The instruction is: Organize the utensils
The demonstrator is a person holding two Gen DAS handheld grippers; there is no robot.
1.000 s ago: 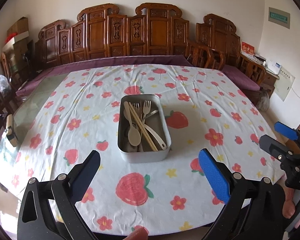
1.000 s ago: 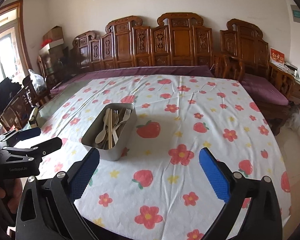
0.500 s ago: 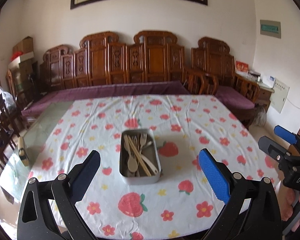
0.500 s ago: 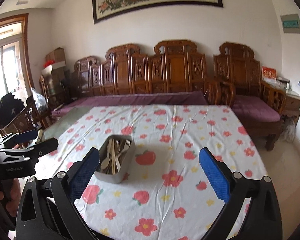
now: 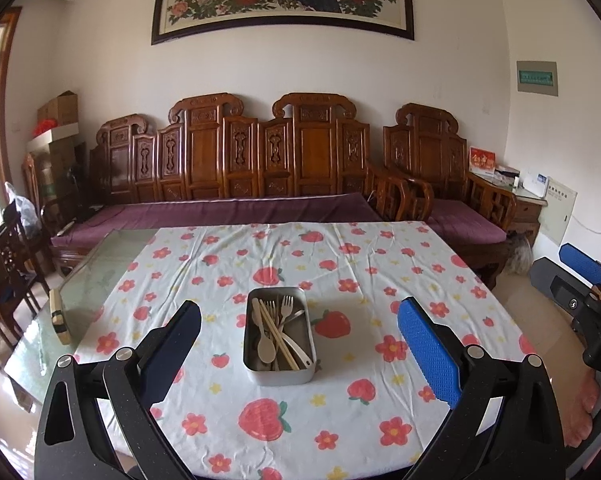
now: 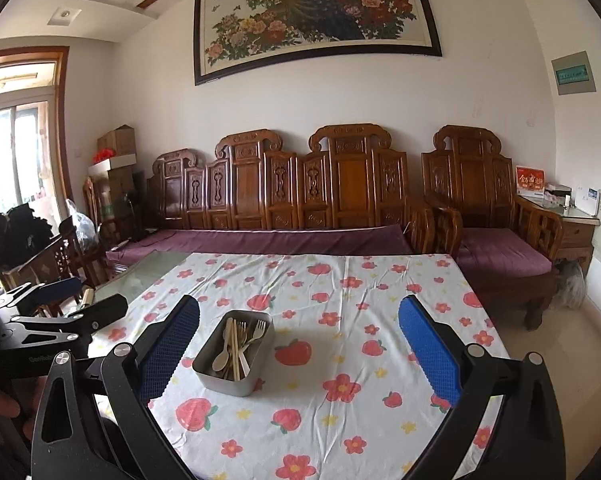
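Both hand-held grippers pulled back from tabletop (image 5: 420,292): left hand-held gripper (image 5: 300,344) wide open, nothing held; right hand-held gripper (image 6: 300,344) likewise. Forks, spoons, chopsticks gathered in metal box (image 5: 278,376); tidying judged done.

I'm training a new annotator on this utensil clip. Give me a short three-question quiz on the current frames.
1. True or false: the left gripper and the right gripper are both open and hold nothing.
2. Where are the forks, spoon and chopsticks?
A. scattered on the tablecloth
B. together in the metal tin
C. in the right gripper
3. Fill in: the tin stands on a tablecloth printed with flowers and ____.

Key: 1 true; 2 B; 3 strawberries.
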